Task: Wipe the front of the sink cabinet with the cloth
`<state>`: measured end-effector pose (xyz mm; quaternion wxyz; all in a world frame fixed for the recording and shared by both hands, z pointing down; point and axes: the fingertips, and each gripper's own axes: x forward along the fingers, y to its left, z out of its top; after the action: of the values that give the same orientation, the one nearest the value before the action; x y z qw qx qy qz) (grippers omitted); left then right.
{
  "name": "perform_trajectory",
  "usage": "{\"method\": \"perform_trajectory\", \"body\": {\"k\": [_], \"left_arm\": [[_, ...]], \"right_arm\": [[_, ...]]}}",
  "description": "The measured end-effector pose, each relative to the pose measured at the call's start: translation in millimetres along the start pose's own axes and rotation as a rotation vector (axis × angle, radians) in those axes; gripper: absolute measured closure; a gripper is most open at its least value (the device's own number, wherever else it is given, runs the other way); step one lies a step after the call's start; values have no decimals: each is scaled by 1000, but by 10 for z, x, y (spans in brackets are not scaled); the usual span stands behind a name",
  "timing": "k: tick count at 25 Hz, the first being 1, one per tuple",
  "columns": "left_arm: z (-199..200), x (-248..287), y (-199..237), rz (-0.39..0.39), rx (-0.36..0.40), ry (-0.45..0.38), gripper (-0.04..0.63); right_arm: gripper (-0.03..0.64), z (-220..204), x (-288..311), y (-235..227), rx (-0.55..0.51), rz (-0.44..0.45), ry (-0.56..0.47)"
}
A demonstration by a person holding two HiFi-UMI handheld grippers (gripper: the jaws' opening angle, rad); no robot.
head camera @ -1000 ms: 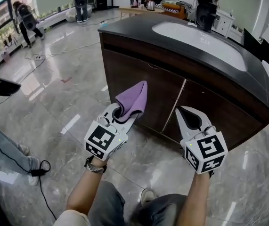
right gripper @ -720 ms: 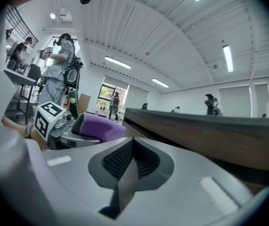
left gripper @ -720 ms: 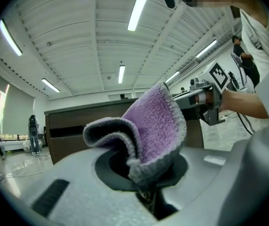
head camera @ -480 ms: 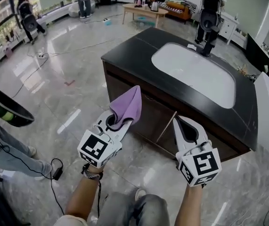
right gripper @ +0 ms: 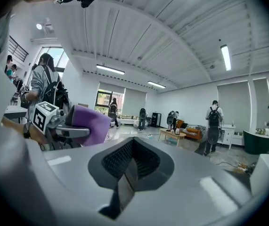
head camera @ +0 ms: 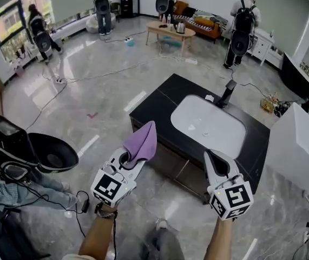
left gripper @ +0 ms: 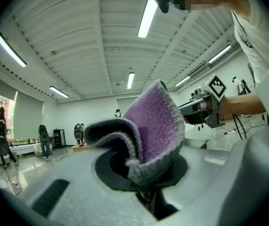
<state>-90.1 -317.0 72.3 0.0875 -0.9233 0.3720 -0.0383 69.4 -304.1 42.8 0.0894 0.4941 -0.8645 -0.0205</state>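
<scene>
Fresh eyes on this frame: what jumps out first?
First is the purple cloth, clamped in the left gripper and sticking up at lower centre of the head view. Just beyond it stands the sink cabinet, black-topped with a white basin, and neither gripper appears to touch it. The right gripper is shut and empty, level with the left.

Left hand-held gripper (head camera: 137, 161) with cloth (head camera: 142, 141) and right hand-held gripper (head camera: 216, 164) now backed well off sink cabinet (head camera: 157, 112) front; more room visible.
</scene>
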Motion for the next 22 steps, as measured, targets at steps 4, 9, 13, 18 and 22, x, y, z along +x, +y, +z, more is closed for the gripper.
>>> {"method": "perform_trajectory", "body": {"k": [4,9,13,18,22], "left_arm": [[790,-169,-15,-11,10,22,549],[1615,-506,-85,-14,23,3,549],[1951,-826,-211,-17,8,-3,548],[2134,-1230,-375,-18,-6,1,547],[2190,-1473,-516,-29,0,9,548]], "right_arm": [[609,707,-252,78,-25,3,6],[609,1437,-610,360,-56,9,-11],[609,1802,-908,636,-67,12,-24],[609,1967,-1183,1045,-62,27,-22],[609,1999,-1359,1291,-68,31,-12]]}}
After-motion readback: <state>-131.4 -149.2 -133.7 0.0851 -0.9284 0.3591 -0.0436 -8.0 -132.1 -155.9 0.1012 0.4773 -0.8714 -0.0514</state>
